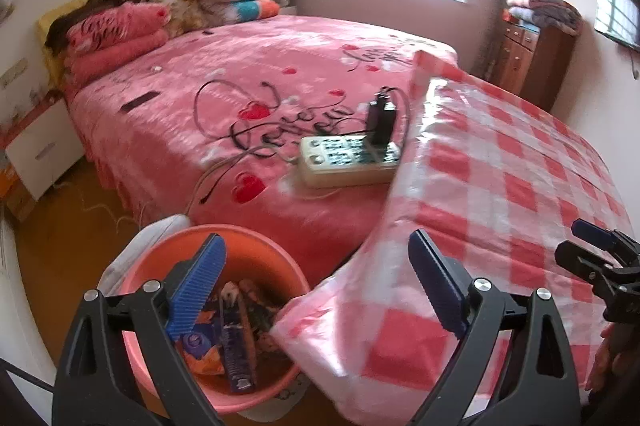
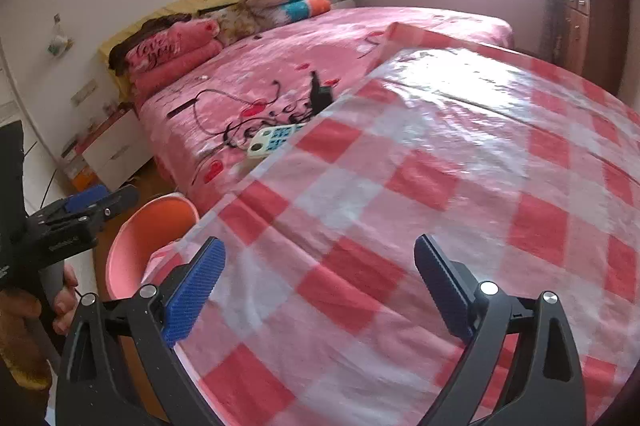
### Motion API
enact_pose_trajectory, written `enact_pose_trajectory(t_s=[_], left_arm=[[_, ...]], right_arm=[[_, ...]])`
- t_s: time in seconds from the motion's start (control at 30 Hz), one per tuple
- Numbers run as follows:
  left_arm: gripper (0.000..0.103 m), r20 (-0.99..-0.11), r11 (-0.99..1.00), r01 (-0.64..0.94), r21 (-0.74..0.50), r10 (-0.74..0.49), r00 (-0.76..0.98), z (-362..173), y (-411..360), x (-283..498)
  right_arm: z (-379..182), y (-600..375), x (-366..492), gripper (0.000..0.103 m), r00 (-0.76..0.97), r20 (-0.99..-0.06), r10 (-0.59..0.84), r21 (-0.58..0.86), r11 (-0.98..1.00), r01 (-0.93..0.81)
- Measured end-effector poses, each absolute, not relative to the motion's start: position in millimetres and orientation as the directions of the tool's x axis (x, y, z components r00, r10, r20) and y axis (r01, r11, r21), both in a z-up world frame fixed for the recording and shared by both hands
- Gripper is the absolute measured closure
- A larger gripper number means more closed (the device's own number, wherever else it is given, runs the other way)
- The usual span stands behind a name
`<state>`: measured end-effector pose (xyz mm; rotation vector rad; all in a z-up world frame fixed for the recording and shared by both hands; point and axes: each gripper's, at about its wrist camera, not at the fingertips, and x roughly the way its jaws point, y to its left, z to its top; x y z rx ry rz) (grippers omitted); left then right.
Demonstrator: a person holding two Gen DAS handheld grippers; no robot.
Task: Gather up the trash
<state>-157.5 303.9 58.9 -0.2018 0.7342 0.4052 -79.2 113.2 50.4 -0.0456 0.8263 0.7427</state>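
Note:
A pink plastic basin (image 1: 256, 250) stands on the floor beside the bed and holds several snack wrappers (image 1: 232, 338), purple and orange. My left gripper (image 1: 316, 286) is open and empty above the basin's right rim and the edge of a red-and-white checked plastic sheet (image 1: 500, 186). My right gripper (image 2: 320, 290) is open and empty, hovering over the checked sheet (image 2: 440, 166). The basin (image 2: 152, 234) shows at the left in the right wrist view, its contents hidden. The right gripper (image 1: 600, 250) also shows at the far right in the left wrist view.
The bed (image 1: 200, 94) has a pink cover with a white power strip (image 1: 344, 162) and a black charger (image 1: 382, 118) plugged in. Folded quilts (image 1: 116, 38) lie at the head. A white nightstand (image 1: 44, 150) and a brown cabinet (image 1: 532, 62) flank the bed.

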Motion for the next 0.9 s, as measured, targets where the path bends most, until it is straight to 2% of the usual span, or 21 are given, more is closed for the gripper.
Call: enact_pose_trajectory(t_s=[0.9], left_arm=[[0.005, -0.611, 0.979, -0.193, 0.058, 0.188, 0.769, 104.5, 161.0, -95.0]], right_arm=[[58.1, -22.7, -63.1, 0.008, 0.67, -0.599, 0.439, 0.215, 0.894, -0.393]])
